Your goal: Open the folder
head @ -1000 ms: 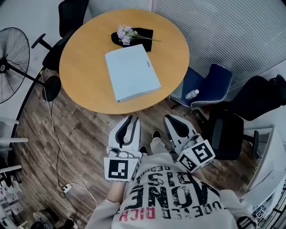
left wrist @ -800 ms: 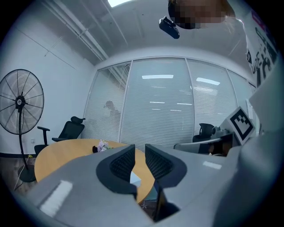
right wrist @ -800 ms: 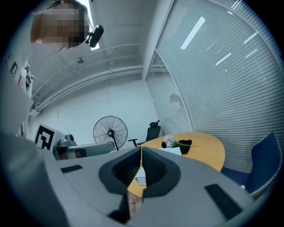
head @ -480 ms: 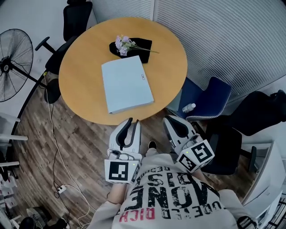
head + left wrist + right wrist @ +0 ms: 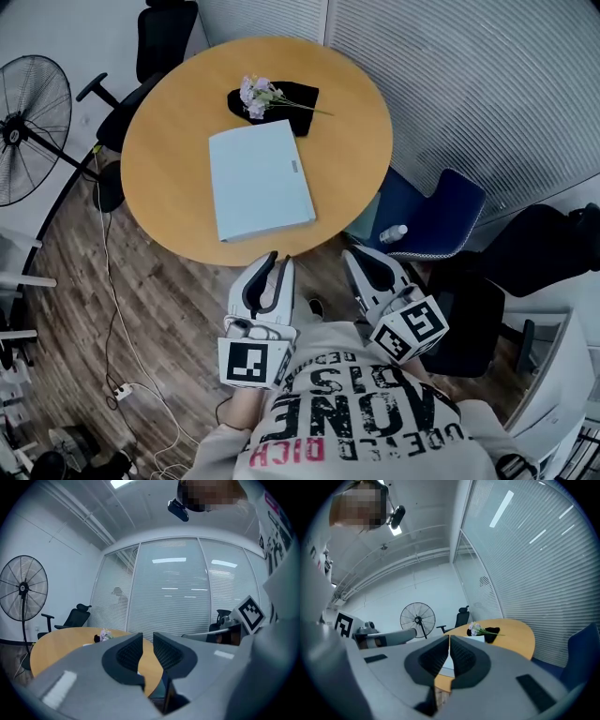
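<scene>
Head view, clock directions read with 12 at the top of the frame. The left gripper (image 5: 279,259) and the right gripper (image 5: 356,255) are held side by side in front of the person's chest, both pointing toward 12 o'clock. Neither has reached the table (image 5: 169,122), whose near rim lies just beyond their tips. The left gripper view shows the left gripper's jaws a narrow gap apart with nothing between them. The right gripper view shows the right gripper's jaw tips meeting, also on nothing. Both tools are thus empty, carried level and parallel as an approach posture, not a grasp.

At 12 o'clock from the grippers, the folder (image 5: 260,183) lies flat and closed on the table, a little toward the 6 o'clock side of the centre. Its long axis runs roughly 12 to 6, tilted slightly. A small mark sits near its 3 o'clock long edge; which edge is the spine cannot be told. Lying alone on bare wood, it leaves every edge free for a jaw to slip under the cover.

At the folder's 12 o'clock, a sprig of flowers (image 5: 255,92) rests on a black cloth (image 5: 295,98), just beside the folder's far edge. Off the table, a fan (image 5: 33,127) stands at 9 o'clock and a blue chair (image 5: 441,211) bearing a bottle (image 5: 394,233) at 4 o'clock.

The task appears not yet begun: the cover is down and untouched.
</scene>
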The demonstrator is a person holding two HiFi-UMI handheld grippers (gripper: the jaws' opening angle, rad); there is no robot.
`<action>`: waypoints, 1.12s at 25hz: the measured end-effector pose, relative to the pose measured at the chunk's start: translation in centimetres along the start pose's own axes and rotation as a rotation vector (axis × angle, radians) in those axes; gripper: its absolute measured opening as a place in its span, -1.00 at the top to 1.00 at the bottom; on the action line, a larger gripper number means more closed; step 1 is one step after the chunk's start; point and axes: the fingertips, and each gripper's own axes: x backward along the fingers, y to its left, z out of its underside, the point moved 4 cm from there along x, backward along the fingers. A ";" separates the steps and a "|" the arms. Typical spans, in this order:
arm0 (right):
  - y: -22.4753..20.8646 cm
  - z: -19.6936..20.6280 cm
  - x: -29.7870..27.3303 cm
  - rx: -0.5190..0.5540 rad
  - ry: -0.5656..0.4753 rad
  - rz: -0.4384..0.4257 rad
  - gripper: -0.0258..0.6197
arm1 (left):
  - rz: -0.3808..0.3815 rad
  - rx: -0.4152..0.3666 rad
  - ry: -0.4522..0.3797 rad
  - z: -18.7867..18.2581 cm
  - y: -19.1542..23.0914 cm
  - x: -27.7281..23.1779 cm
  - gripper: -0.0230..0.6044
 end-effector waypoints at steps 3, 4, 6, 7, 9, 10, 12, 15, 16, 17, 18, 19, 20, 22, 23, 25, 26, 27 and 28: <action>-0.3 -0.1 -0.6 -0.001 0.005 -0.005 0.88 | -0.002 0.001 -0.001 0.0 0.2 -0.5 0.67; -0.5 -0.1 -0.8 -0.001 0.009 -0.006 0.88 | -0.002 0.002 -0.002 0.0 0.3 -0.7 0.67; -0.6 0.1 -1.3 -0.003 0.016 -0.007 0.88 | -0.004 0.004 -0.003 -0.1 0.7 -0.9 0.67; -0.7 0.2 -1.6 -0.006 0.018 -0.007 0.88 | -0.005 0.006 -0.002 0.0 1.0 -1.1 0.67; -0.9 0.2 -2.5 -0.010 0.021 -0.007 0.88 | -0.005 0.010 0.002 0.1 1.8 -1.6 0.67; -1.0 0.1 -3.0 -0.010 0.023 -0.008 0.88 | -0.004 0.012 0.003 0.1 2.2 -2.0 0.67; -1.3 -0.3 -4.2 -0.009 0.029 -0.009 0.88 | 0.000 0.013 0.002 0.1 3.2 -2.9 0.67; -2.0 -1.0 -6.1 -0.007 0.028 0.005 0.88 | 0.007 0.013 -0.005 -0.6 5.0 -4.7 0.67; -2.2 -1.4 -6.8 -0.005 0.029 0.010 0.88 | 0.010 0.013 -0.008 -1.0 5.6 -5.3 0.67; -2.3 -1.9 -7.5 -0.001 0.029 0.012 0.88 | 0.014 0.012 -0.010 -1.4 6.3 -5.9 0.67; -2.4 -2.3 -8.3 0.002 0.030 0.014 0.88 | 0.017 0.011 -0.013 -1.8 6.9 -6.4 0.67; -2.5 -2.7 -9.0 0.006 0.029 0.016 0.88 | 0.021 0.009 -0.015 -2.1 7.5 -7.0 0.67; -2.6 -3.1 -9.6 0.010 0.026 0.018 0.88 | 0.024 0.007 -0.017 -2.4 8.1 -7.5 0.67; -2.8 -3.7 -10.8 0.014 0.021 0.025 0.88 | 0.029 0.007 -0.020 -2.9 9.1 -8.3 0.67; -2.9 -3.8 -11.2 0.013 0.019 0.030 0.88 | 0.032 0.008 -0.020 -3.0 9.5 -8.6 0.67; -3.1 -3.8 -12.0 0.010 0.022 0.039 0.88 | 0.040 0.010 -0.019 -3.0 10.2 -9.2 0.67; -3.2 -3.6 -12.4 0.007 0.026 0.043 0.88 | 0.043 0.012 -0.017 -2.9 10.5 -9.5 0.67; -3.3 -3.4 -12.7 0.004 0.031 0.047 0.88 | 0.046 0.015 -0.014 -2.7 10.8 -9.6 0.67; -3.3 -3.2 -13.0 0.001 0.035 0.050 0.88 | 0.048 0.018 -0.010 -2.5 11.1 -9.7 0.67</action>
